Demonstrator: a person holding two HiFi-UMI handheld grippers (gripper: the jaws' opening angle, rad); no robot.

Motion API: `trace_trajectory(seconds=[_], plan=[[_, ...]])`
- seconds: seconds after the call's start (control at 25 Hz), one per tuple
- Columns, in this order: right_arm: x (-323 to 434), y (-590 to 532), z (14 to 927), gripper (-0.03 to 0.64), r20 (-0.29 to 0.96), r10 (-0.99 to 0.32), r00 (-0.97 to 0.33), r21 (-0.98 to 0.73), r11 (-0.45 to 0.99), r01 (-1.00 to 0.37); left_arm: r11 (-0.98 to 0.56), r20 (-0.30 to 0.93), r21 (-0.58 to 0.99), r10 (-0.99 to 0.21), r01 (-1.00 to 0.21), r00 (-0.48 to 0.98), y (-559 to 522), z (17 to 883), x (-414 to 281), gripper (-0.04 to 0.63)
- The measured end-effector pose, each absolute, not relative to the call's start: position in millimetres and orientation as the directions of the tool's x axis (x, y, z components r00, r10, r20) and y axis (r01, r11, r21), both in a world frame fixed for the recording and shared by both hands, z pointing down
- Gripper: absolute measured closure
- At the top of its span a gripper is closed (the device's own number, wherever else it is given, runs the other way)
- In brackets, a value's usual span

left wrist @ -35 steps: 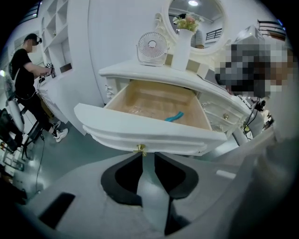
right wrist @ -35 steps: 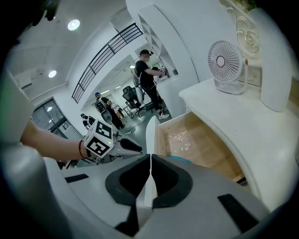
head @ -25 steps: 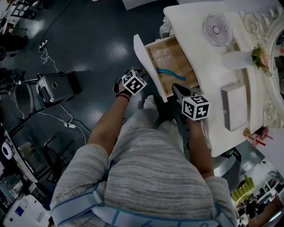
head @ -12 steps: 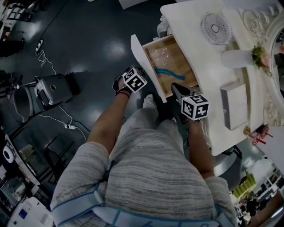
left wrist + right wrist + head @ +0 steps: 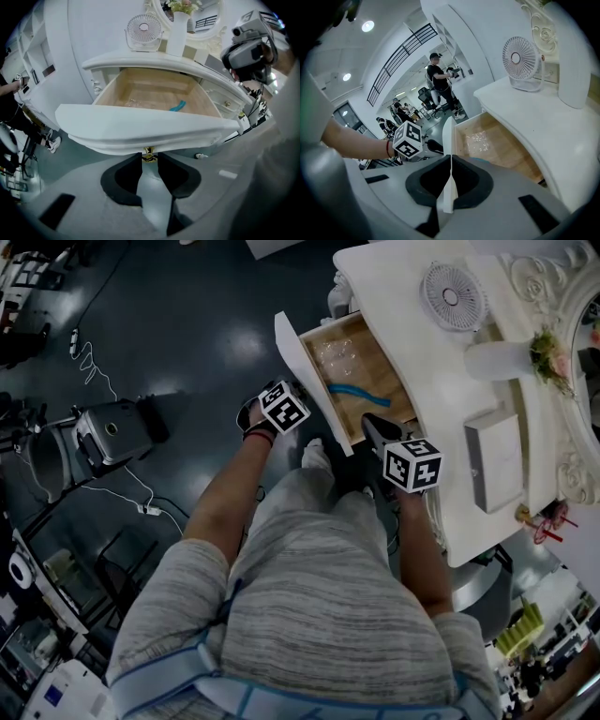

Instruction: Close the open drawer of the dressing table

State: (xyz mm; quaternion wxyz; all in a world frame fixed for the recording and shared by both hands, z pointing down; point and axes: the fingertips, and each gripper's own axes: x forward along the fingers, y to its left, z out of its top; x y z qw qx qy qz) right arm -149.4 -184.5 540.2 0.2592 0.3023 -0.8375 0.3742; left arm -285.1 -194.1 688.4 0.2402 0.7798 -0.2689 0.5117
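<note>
Brass knob sat untouched between the left gripper's parted jaws. The right gripper clamped the drawer front's end, probably to steady a push.

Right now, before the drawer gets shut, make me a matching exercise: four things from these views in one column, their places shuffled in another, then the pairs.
Things
1. fan
2. blue strip
3. brass knob
4. drawer front

Places
A. between the fingers of the left gripper
B. lying inside the open drawer
C. its end between the fingers of the right gripper
D. standing on the tabletop

Pairs: 1-D, 2-B, 3-A, 4-C
</note>
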Motion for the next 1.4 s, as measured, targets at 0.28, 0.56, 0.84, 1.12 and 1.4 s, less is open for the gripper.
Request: trace_trajectory(seconds=[0.28,0.56,0.84,1.12,1.4], plan=[[-138.3,-186.0,540.9,0.605,0.666,-0.323,-0.673,-0.466,0.524,-0.713,-0.75,0.927,0.1,-0.168,-0.654,0.335,-202.7,687.7,-276.6,0.485],[-122.5,-188.4,541.0,0.604,0.672,-0.337,-0.659,-0.462,0.504,-0.729,-0.758,0.923,0.1,-0.172,-0.645,0.344,-216.6,686.3,-258.6,0.485],[-106.4,-194.6,539.7,0.604,0.678,-0.357,-0.643,-0.456,0.482,-0.748,-0.78,0.922,0.094,-0.166,-0.619,0.349,-235.8,686.0,-235.7,0.486],[-88.4,-200.0,536.0,0.604,0.678,-0.387,-0.625,-0.451,0.453,-0.769,-0.795,0.92,0.089,-0.166,-0.601,0.356,-253.3,684.4,-214.5,0.491],[-74.6,-199.2,537.0,0.604,0.678,-0.405,-0.613,-0.453,0.427,-0.783,-0.809,0.918,0.069,-0.177,-0.583,0.355,-269.4,684.2,-194.6,0.495]])
